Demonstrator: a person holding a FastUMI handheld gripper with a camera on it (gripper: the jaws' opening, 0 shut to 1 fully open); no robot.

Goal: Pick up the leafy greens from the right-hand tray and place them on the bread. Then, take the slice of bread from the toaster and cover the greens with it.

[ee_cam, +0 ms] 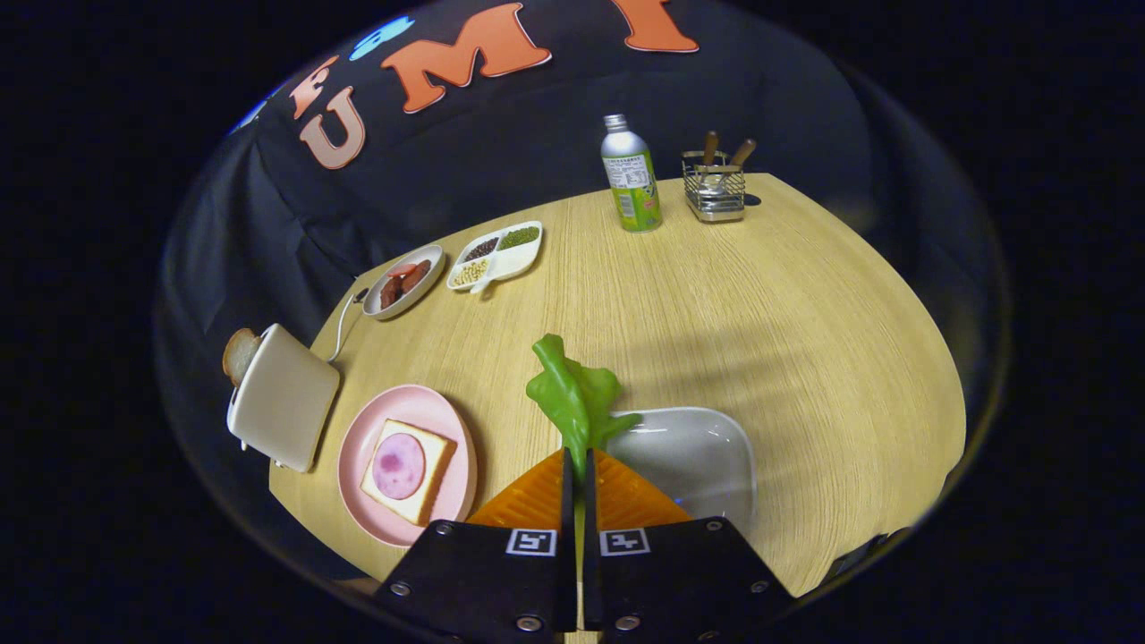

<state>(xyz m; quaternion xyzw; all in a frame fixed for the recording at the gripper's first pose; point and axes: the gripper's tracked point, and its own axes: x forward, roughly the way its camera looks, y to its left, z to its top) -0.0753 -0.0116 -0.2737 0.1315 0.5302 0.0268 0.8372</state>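
Closed almost to touching, the hand-held gripper (577, 465) pinches the stem end of the leafy greens (574, 394), whose long axis runs straight ahead beyond the fingertips, lifted above the near corner of the grey tray (707, 456), which looks otherwise bare. Just to the left lies the pink plate (358, 447) carrying the bread slice (434, 474) topped with a round of ham (398, 465); the next move, I judge, is a short carry leftward. Farther left, the toaster (286, 407) holds a second slice (239, 353). Farther off on the tabletop (760, 322) sit a dish of meat (404, 280), a divided tray of beans (496, 255), a bottle (631, 174) and a wire caddy (714, 188).
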